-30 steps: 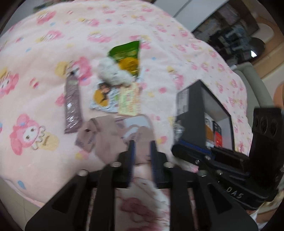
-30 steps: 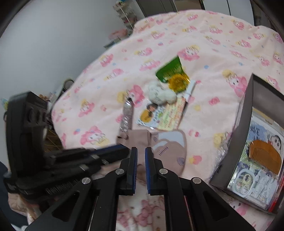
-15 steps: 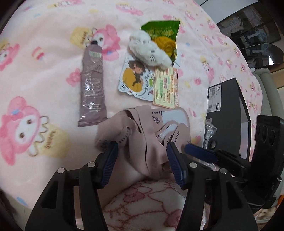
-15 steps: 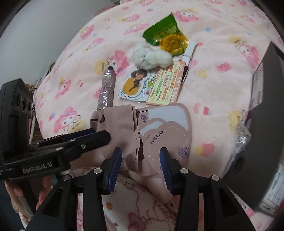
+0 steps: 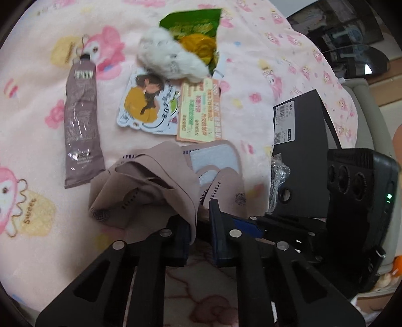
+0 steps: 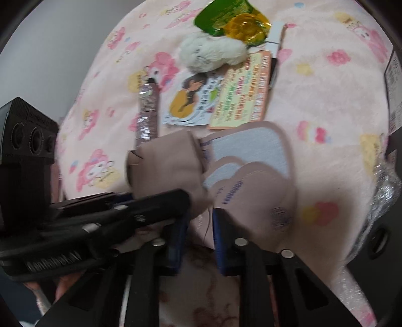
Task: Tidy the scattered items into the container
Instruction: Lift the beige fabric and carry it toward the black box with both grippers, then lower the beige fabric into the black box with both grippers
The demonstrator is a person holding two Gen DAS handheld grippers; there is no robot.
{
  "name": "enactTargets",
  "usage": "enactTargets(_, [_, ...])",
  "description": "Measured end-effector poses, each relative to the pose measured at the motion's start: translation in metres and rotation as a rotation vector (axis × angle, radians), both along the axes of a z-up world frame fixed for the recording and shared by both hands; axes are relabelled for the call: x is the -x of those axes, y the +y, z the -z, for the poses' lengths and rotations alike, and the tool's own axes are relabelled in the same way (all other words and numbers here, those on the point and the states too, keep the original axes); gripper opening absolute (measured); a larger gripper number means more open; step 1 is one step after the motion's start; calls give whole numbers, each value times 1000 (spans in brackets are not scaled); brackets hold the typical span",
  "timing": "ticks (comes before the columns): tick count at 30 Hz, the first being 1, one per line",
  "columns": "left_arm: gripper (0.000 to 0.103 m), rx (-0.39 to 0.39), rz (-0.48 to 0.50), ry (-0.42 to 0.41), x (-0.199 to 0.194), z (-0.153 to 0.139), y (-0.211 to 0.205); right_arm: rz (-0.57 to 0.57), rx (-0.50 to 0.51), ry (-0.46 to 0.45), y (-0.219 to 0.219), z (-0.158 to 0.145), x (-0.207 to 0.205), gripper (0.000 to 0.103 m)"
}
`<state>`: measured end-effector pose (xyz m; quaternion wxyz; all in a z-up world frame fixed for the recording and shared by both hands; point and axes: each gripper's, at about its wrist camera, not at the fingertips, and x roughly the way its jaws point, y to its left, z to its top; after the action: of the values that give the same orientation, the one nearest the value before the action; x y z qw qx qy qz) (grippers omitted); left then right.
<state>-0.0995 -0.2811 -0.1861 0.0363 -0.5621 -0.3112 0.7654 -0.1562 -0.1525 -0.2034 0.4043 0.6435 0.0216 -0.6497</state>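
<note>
1. Near the bed's front edge, on the pink blanket, lies a heap of beige masks; the black box stands just to its right.
2. Left tongs and right tongs are both closing, each with mask fabric between the pads.
3. Light, limp, layered; they will likely droop and separate, so pinch several folded edges together.

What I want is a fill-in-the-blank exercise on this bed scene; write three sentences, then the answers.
The fluffy white toy rests partly on a ___ snack packet.
In the left wrist view, the brown tube lies ___ of the cartoon card.
The container is a ___ box.
Answers: green; left; black.
</note>
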Motion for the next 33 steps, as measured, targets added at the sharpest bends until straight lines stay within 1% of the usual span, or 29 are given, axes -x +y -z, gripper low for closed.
enactTargets(7, [10,-10,-11,100,-15,-34,2,15,54,77,10,-36,-13,12])
enactTargets(12, [10,-14,-4,177,-23,-67,13,31,92,132,22,-65,-18,12])
enactTargets(17, [10,-6,2,232,-28,-94,26,64,138,173,40,-95,-25,12])
enactTargets(26, [10,18,34,309,-31,-138,62,91,191,231,75,-137,-30,12])
enactTargets(33, [10,56,91,369,-25,-172,107,130,235,290,116,-166,-32,12])
